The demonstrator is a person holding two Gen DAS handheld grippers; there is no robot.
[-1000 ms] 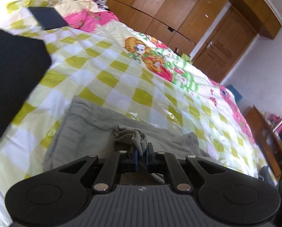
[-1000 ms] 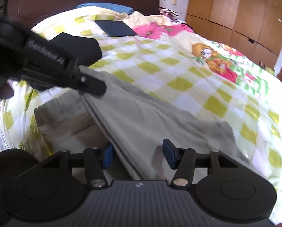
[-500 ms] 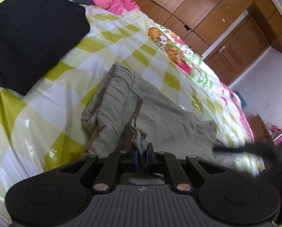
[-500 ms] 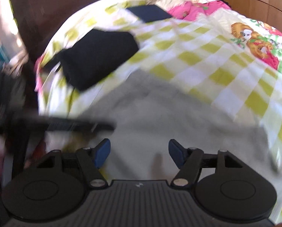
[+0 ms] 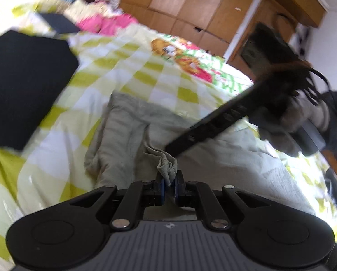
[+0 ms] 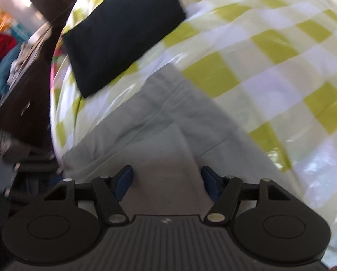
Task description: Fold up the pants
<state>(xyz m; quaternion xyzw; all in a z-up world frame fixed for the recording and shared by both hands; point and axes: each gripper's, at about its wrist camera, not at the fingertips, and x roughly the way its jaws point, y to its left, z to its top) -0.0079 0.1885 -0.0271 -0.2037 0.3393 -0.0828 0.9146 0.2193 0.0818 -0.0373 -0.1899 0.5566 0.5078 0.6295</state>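
Grey pants [image 5: 127,131] lie partly folded on a bed with a yellow-and-white checked sheet [image 5: 146,74]. My left gripper [image 5: 168,186] is shut on a bunched fold of the grey fabric, lifted slightly off the rest. From the right of that view, my right gripper's black finger [image 5: 213,124] reaches in over the pants, held by a gloved hand [image 5: 304,122]. In the right wrist view, my right gripper [image 6: 167,180] points steeply down above the pants [image 6: 168,124]. Its jaws stand wide, and the blue pads touch nothing.
A folded black garment [image 5: 21,85] [image 6: 123,33] lies on the sheet beyond the pants. A dark flat item [image 5: 60,22] and pink bedding sit farther back. Wooden wardrobes [image 5: 191,6] line the far wall. Dark wooden furniture [image 6: 33,79] borders the bed's left edge [image 6: 55,117].
The right gripper let go of the grey fabric, widened its jaws, swept toward the bed's edge and tipped downward. It now crosses the left wrist view. The left gripper keeps its hold.
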